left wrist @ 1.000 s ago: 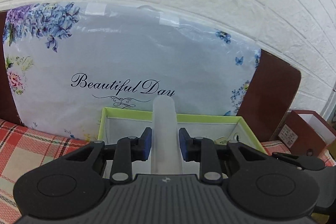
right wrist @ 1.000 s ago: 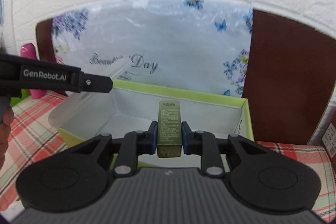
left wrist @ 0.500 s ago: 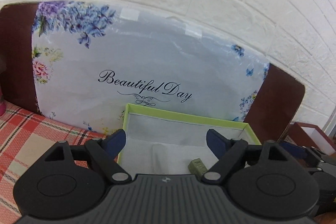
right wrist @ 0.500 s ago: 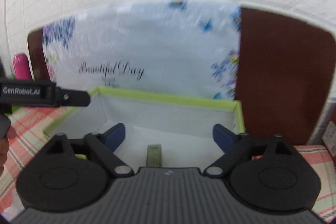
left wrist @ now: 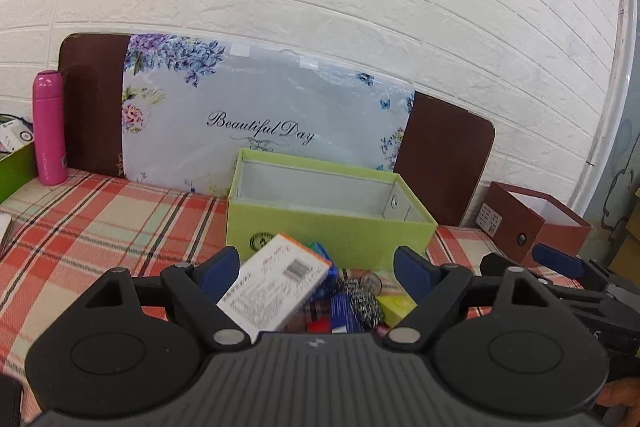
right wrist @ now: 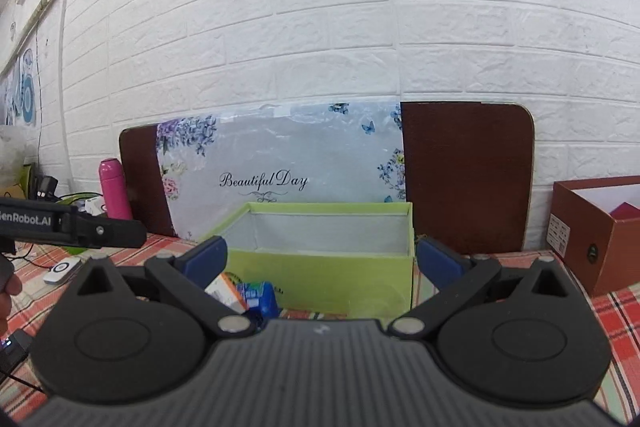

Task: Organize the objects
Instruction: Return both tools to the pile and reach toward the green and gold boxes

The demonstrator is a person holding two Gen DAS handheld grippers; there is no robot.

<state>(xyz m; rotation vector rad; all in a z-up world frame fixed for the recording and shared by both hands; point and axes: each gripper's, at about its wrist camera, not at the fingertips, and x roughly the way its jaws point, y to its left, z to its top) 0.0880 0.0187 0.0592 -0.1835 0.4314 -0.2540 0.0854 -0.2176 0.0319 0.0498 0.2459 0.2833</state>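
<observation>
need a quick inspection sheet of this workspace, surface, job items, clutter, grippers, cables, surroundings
surface: plaid tablecloth, red and cream checks
job's things: green box open, contents hidden; white carton, steel scrubber and small packets piled in front of it
clutter: pink bottle, brown box, white remote
grippers: left gripper open, empty; right gripper open, empty
cables: black cable at the table's left edge
surroundings: white brick wall, floral board leaning on it

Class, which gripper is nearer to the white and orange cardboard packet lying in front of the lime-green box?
Left. The left gripper hangs right over the white and orange cardboard packet; the right gripper is farther right, facing the lime-green box.
</observation>
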